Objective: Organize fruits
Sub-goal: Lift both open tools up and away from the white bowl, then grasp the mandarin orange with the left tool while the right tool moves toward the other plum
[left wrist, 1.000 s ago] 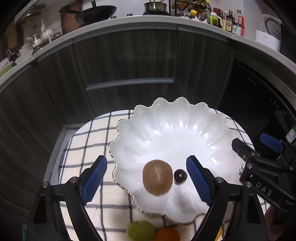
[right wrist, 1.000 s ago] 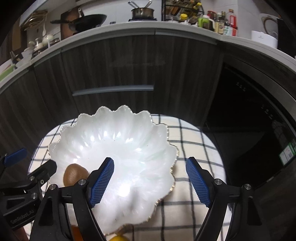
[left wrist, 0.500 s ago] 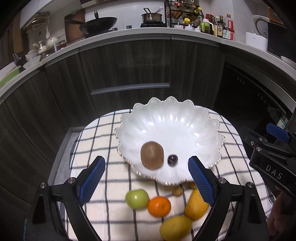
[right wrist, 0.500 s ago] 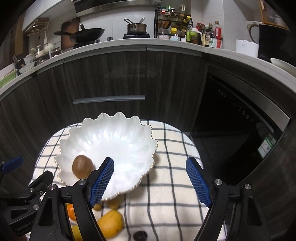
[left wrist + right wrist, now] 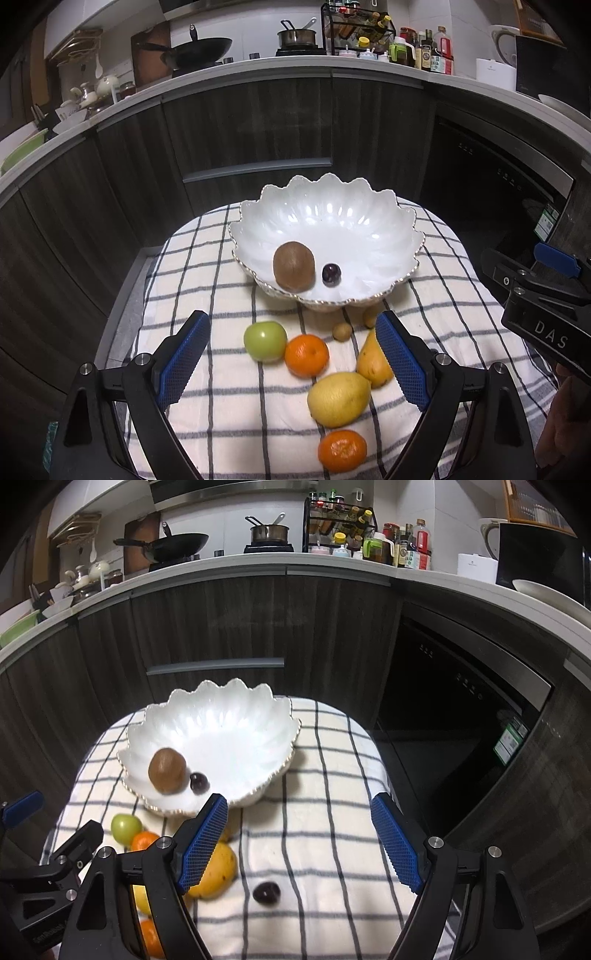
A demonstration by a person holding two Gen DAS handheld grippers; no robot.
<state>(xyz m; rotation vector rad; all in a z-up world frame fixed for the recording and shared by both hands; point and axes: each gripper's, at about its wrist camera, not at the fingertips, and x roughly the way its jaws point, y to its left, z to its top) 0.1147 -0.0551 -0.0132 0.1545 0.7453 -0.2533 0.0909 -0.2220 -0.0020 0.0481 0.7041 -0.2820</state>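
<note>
Left claw [image 5: 291, 356] and right claw [image 5: 299, 838] gape wide, empty; bowl [image 5: 369, 295] at twelve o'clock, near the table's [image 5: 192, 302] far edge.

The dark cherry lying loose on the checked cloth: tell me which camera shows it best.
The right wrist view. There the loose cherry lies in plain sight on the checked cloth, between the open right gripper's fingers, right of the mango. The left wrist view does not show it, only the other cherry inside the white bowl.
</note>
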